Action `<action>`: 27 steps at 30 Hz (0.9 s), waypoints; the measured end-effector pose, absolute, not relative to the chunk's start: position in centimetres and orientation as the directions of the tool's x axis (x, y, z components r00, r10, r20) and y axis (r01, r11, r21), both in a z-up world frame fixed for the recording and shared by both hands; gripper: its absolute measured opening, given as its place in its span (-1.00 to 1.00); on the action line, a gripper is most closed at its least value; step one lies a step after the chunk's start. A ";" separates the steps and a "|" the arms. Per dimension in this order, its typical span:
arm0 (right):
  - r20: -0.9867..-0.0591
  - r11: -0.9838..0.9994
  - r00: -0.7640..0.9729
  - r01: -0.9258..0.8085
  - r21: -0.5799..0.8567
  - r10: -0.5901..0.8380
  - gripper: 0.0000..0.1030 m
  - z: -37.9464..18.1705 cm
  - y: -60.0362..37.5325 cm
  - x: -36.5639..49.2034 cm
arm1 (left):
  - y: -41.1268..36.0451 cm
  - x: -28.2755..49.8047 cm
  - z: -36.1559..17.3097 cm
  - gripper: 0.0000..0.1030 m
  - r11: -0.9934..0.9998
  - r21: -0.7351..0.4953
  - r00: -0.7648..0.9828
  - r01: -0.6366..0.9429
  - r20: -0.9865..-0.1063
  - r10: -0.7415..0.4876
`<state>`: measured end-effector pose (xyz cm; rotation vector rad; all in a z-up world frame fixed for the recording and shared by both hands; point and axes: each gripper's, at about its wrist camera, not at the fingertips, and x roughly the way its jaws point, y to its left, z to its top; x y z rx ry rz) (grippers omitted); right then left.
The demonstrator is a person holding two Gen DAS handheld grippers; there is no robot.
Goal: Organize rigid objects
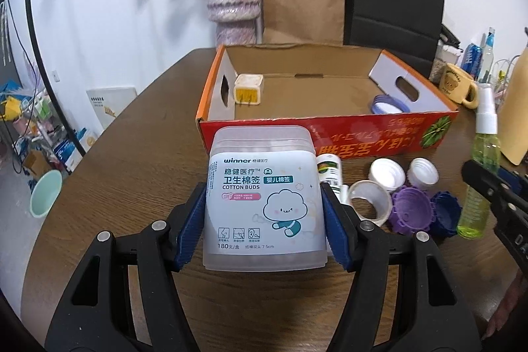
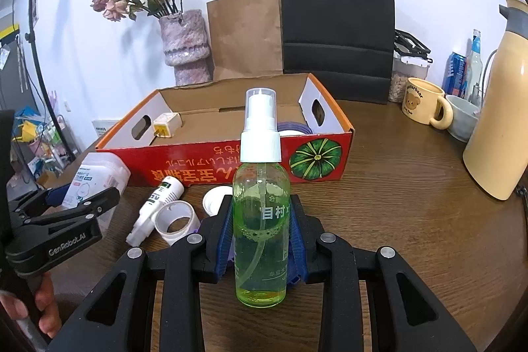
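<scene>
Cardboard box (image 1: 330, 134) lies open-topped straight ahead of both grippers, long axis running across the view, red front wall facing them. Inside: a yellow-white plug (image 1: 248, 88) at the left end, a purple-rimmed lid (image 1: 389, 104) at the right; middle of the floor is bare.

Counter (image 2: 412, 213), brown wood, carries everything.

Left gripper (image 1: 264, 223) is clamped on a cotton bud tub (image 1: 260, 197), pads on its two side walls, tub upright with its label toward the camera and just short of the box's front wall. Looks lifted clear of the counter, though I cannot be sure. Left hand is the nearer to the box.

Right gripper (image 2: 262, 233) is clamped on a green spray bottle (image 2: 261, 220), upright, white cap up, farther back from the box.

Loose between tub and bottle: a white tube (image 2: 155, 207) lying on its side, a tape ring (image 2: 175, 220), white caps (image 1: 386, 175), purple cap (image 1: 411, 213), dark blue cap (image 1: 445, 213).

Judgement: the front wall is the one obstacle; the tub must clear its rim.
</scene>
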<state>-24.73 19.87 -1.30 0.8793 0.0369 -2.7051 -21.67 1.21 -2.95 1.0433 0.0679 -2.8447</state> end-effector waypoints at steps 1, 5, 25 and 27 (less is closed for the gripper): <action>-0.575 -0.956 -0.772 0.286 0.068 -0.272 -0.33 -1.2 19.9 -24.6 | 1.3 -21.4 -2.7 0.19 -0.993 -0.007 -0.765 0.115 -0.639 -0.084; -0.562 -0.955 -0.780 0.289 0.069 -0.277 -0.33 -0.6 19.9 -24.3 | 1.7 -20.5 -1.6 0.19 -0.995 -0.021 -0.787 0.098 -0.614 -0.065; -0.496 -0.935 -0.805 0.353 0.044 -0.327 -0.33 3.8 17.6 -27.3 | 2.6 -23.7 2.9 0.19 -0.995 -0.038 -0.835 0.088 -0.548 -0.053; -0.492 -0.934 -0.805 0.354 0.048 -0.330 -0.33 3.9 17.6 -27.9 | 2.6 -24.3 3.0 0.19 -0.995 -0.043 -0.835 0.095 -0.548 -0.055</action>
